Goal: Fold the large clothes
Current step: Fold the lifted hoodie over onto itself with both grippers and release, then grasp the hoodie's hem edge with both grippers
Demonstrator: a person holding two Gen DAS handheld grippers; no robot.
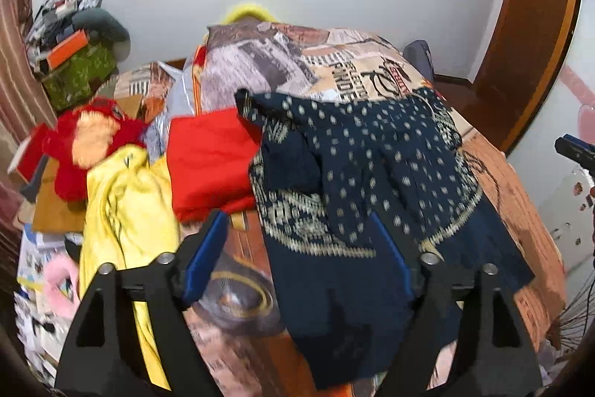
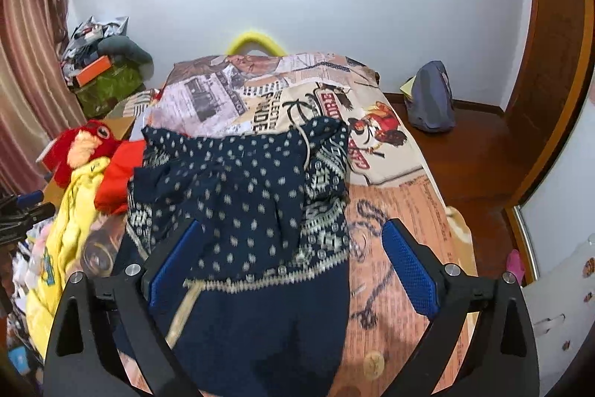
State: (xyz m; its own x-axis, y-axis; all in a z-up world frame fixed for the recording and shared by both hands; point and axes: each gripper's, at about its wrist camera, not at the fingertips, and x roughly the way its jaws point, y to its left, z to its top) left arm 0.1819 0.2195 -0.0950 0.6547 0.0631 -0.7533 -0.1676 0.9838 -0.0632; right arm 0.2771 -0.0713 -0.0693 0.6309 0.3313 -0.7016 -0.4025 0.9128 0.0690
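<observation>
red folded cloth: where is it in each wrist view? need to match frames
Left wrist: the red folded cloth sits left of centre, between the yellow garment and the navy patterned garment.
Right wrist: only a sliver of it shows at the left, tucked against the navy garment's left edge.
Shared landmark: the red plush toy, just left of the cloth in both.

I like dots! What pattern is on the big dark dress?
Navy dress with pale dots and patterned borders; clearest in right wrist view.

light: even, bright | blur: slight motion smear; edges: fisheye-bent, dark corners
</observation>
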